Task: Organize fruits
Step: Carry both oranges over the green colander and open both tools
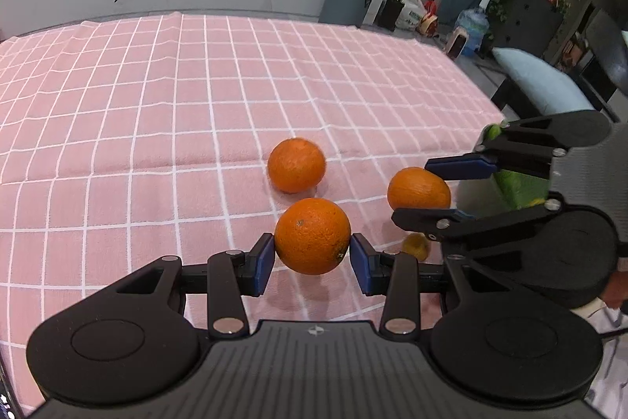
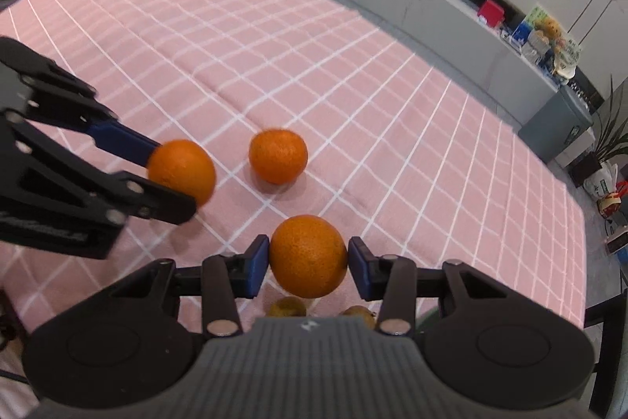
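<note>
Oranges, three on the pink cloth (image 1: 157, 105): one (image 1: 312, 236) pinched between left gripper (image 1: 312, 254) pads, one (image 2: 308, 256) pinched between right gripper (image 2: 308, 264) pads, likely for grouping, third (image 1: 296, 164) loose just beyond both sets of fingertips.

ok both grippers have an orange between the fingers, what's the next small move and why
Probably lift both slightly. The left gripper and right gripper each pinch an orange, apparently just above the pink cloth. A third orange and small yellowish fruits lie close by, so rising first should avoid knocking them.
</note>
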### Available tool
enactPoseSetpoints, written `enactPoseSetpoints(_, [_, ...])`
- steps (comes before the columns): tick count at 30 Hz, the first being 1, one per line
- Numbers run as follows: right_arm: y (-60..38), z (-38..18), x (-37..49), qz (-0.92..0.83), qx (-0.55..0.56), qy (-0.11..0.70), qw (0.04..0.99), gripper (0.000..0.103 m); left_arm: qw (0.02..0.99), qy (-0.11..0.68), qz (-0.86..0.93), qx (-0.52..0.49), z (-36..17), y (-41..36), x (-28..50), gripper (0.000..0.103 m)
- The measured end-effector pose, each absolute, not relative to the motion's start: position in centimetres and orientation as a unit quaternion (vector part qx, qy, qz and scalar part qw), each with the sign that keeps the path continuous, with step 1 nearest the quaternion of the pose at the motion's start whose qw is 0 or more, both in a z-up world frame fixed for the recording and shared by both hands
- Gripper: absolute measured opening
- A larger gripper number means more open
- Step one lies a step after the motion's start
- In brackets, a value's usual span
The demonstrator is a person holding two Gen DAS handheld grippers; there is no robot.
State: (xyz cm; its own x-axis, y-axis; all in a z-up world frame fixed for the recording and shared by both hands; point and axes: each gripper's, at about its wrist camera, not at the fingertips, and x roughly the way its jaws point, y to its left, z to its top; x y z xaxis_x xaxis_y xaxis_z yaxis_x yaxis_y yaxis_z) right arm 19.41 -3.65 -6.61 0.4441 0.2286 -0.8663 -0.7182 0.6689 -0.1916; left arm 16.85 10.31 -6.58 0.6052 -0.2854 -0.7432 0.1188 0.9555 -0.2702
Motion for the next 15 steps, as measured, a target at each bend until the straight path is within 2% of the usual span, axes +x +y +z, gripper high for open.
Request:
enactPoseSetpoints(8, [-6.5,-1.5,17.2,0.292,-0.252,0.401,0.831,0.041,0.901,0.398,-0.143,-0.098,-3.8,8.4,16.0,0.047])
enactPoseSetpoints(15, [-10.8,1.2,15.9,0.266,-0.228,0.403,0.846,0.041,0.898,0.385,-0.19,-0.095,-1.8,5.0,15.6,0.047])
